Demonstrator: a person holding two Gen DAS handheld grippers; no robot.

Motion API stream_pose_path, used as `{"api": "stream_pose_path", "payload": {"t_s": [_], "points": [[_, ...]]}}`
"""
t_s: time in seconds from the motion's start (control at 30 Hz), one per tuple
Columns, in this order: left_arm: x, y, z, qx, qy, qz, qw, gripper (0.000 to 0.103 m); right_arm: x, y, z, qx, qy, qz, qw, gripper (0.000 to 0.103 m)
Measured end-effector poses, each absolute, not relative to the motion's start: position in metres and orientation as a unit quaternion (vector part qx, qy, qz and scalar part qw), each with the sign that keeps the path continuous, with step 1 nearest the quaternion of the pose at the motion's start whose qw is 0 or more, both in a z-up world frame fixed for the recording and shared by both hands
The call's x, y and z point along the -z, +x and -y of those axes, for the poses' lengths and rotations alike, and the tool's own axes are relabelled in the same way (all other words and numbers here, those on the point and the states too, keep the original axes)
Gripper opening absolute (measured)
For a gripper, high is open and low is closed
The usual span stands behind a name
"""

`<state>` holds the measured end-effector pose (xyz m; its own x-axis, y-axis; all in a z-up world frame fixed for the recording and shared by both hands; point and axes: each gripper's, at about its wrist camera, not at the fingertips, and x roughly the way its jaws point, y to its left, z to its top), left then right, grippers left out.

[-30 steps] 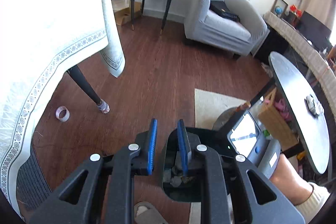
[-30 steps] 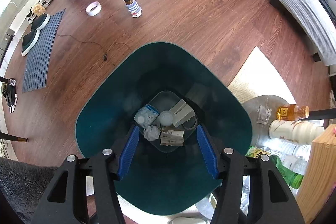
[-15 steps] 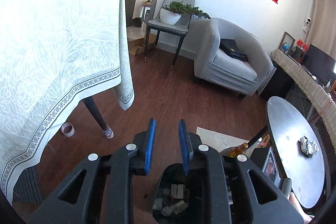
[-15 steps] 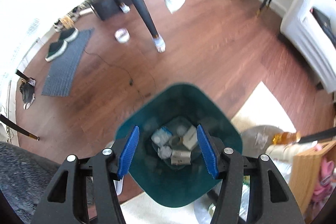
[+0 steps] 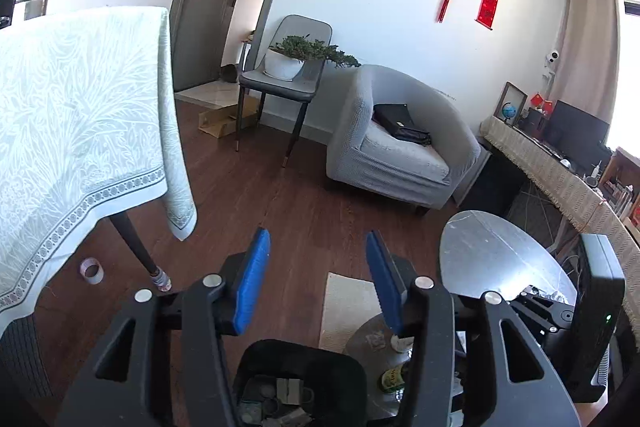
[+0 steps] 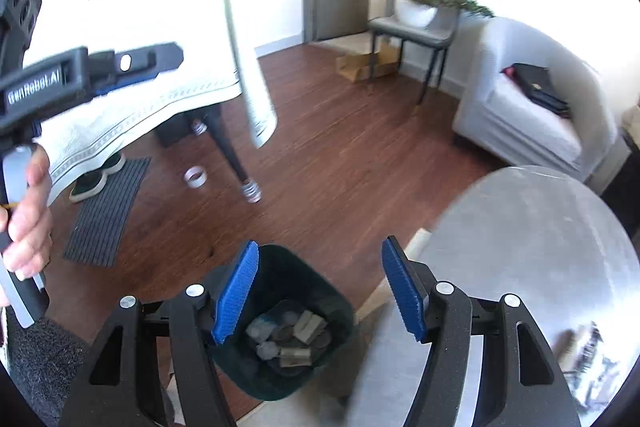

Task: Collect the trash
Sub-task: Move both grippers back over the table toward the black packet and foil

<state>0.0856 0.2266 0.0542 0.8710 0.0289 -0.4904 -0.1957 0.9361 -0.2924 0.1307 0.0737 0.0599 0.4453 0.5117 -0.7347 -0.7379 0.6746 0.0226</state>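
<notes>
Hovering above trash bin [image 6: 280, 323] | left gripper [image 5: 316, 279], right gripper [image 6: 320, 291] jaws wide apart, empty | bin below

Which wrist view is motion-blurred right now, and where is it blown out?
Right wrist view: smeared, worst on the round grey metal table and the trash at its lower right edge; the white patterned tablecloth is overexposed to plain white. Left wrist view: sharp, with only the window at the far right edge clipped; strong fisheye bending in both.
</notes>
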Motion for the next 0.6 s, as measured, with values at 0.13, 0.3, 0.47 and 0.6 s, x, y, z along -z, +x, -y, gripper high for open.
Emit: {"api": "stream_pose_path", "payload": {"t_s": [0.13,0.3,0.47,0.6], "points": [[-0.057,0.096,-0.188,-0.026,-0.161,-0.248,0.955,0.067,-0.072,0.141,-0.023,-0.334,-0.142,-0.357,0.86,0.067],[-0.057,0.108,-0.129,0.007,-0.122,-0.233,0.965,0.086,-0.076,0.16,0.049,-0.273,-0.118,-0.355,0.886,0.069],[-0.042,0.124,-0.079,0.033,-0.074,-0.254,0.964,0.088,-0.074,0.173,0.113,-0.22,-0.087,-0.366,0.9,0.069],[-0.038,0.128,-0.052,0.057,-0.062,-0.258,0.962,0.091,-0.072,0.179,0.148,-0.187,-0.064,-0.37,0.908,0.076]]}}
